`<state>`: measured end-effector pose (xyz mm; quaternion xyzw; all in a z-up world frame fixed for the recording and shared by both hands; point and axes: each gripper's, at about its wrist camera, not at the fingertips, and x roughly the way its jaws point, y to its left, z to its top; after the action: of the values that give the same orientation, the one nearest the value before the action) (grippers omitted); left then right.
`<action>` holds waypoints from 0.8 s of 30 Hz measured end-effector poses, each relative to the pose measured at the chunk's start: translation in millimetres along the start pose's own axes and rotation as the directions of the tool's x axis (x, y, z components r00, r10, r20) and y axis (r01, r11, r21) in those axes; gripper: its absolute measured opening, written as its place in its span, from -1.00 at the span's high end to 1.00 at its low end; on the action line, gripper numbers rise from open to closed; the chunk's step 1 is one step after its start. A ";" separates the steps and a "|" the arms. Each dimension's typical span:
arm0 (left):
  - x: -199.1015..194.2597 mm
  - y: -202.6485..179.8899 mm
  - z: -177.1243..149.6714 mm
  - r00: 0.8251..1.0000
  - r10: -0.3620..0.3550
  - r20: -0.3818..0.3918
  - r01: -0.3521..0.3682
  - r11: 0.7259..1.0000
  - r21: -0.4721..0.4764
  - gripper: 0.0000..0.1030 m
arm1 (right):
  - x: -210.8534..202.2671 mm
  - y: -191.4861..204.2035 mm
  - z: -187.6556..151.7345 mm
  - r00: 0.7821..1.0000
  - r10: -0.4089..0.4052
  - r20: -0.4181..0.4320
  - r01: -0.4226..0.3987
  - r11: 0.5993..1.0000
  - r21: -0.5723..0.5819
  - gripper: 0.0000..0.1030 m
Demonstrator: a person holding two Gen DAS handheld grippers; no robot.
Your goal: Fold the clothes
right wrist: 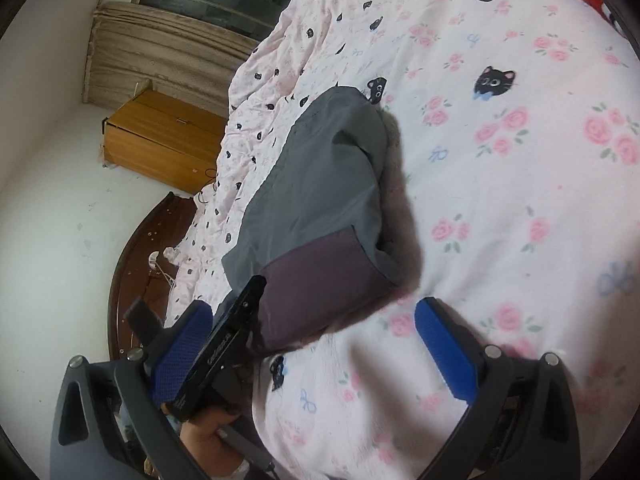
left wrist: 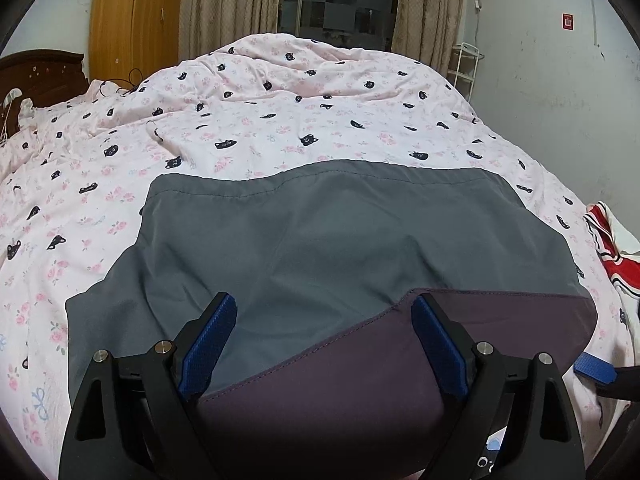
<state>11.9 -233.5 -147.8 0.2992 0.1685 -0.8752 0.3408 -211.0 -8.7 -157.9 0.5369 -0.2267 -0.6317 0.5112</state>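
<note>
Grey shorts point(left wrist: 320, 240) flat on bed point(left wrist: 280, 120) for folding; left tongs point(left wrist: 324, 336) wide, empty, over hem; right tongs point(right wrist: 316, 336) wide, empty.

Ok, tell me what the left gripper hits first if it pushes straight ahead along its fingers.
Most likely the grey garment on the bed. The left gripper is open, aimed down over the seam where the grey cloth meets its purple panel. Depth is unclear, so either cloth could come first.
</note>
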 end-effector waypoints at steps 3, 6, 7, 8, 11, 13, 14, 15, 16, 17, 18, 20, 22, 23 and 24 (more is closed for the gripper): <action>1.7 2.6 0.0 1.000 -0.018 -0.013 0.018 1.000 -0.011 -0.70 | 10.4 4.1 4.8 1.000 -0.005 0.015 0.005 1.000 0.007 -1.00; 5.9 6.1 0.2 0.999 -0.041 -0.033 0.040 0.999 -0.030 -0.70 | 20.5 6.0 10.9 0.999 -0.010 0.032 0.010 1.000 0.021 -1.00; 6.6 6.1 0.2 0.998 -0.043 -0.036 0.042 0.999 -0.031 -0.71 | 23.9 6.6 13.0 0.999 -0.012 0.037 0.011 1.000 0.026 -1.00; 7.1 6.1 0.2 0.998 -0.045 -0.038 0.044 0.999 -0.032 -0.71 | 27.4 6.6 14.5 0.999 -0.016 0.041 0.014 0.999 0.031 -1.00; 7.4 4.5 0.1 0.998 -0.041 -0.040 0.040 0.999 -0.028 -0.71 | 37.9 7.7 18.5 0.998 -0.038 0.050 0.036 0.998 0.043 -1.00; 7.7 3.6 -0.1 0.998 -0.037 -0.041 0.036 0.999 -0.026 -0.71 | 39.4 12.9 20.2 0.997 -0.057 0.051 0.055 0.998 0.035 -0.97; 7.7 3.3 -0.1 0.999 -0.034 -0.042 0.033 0.999 -0.023 -0.71 | 39.1 15.9 21.2 0.996 -0.063 0.056 0.062 0.998 0.031 -0.88; 7.7 3.0 -0.2 0.999 -0.030 -0.042 0.029 0.999 -0.021 -0.71 | 38.5 18.6 23.4 0.996 -0.064 0.060 0.063 0.998 0.025 -0.72; 7.6 2.8 -0.2 0.999 -0.027 -0.042 0.026 0.999 -0.019 -0.71 | 37.7 20.9 26.7 0.996 -0.062 0.061 0.061 0.998 0.019 -0.62; 7.5 2.7 -0.3 0.999 -0.026 -0.043 0.025 1.000 -0.018 -0.71 | 37.0 22.8 29.8 0.996 -0.059 0.061 0.058 0.998 0.013 -0.43; 7.4 2.8 -0.3 0.999 -0.025 -0.043 0.025 1.000 -0.018 -0.71 | 37.3 24.8 32.6 0.997 -0.055 0.057 0.055 0.998 0.005 -0.24; 6.6 3.8 -0.1 0.999 -0.026 -0.041 0.025 1.000 -0.019 -0.71 | 40.0 30.6 38.3 0.996 -0.076 0.044 0.078 0.997 -0.029 0.11; 2.1 4.5 1.6 0.999 -0.028 -0.028 0.028 0.999 -0.022 -0.70 | 40.6 33.7 40.2 0.995 -0.096 0.039 0.098 0.994 -0.048 0.27; 0.0 4.7 2.6 0.999 -0.029 -0.022 0.029 0.999 -0.023 -0.70 | 40.1 34.1 40.2 0.994 -0.098 0.040 0.100 0.994 -0.050 0.27; -2.3 4.9 3.7 0.999 -0.030 -0.015 0.029 0.999 -0.025 -0.70 | 39.6 34.3 40.1 0.994 -0.098 0.041 0.101 0.994 -0.050 0.27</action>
<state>15.1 -237.7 -144.0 0.2993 0.1864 -0.8756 0.3303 -229.8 -67.2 -134.1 0.5216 -0.1930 -0.6724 0.4884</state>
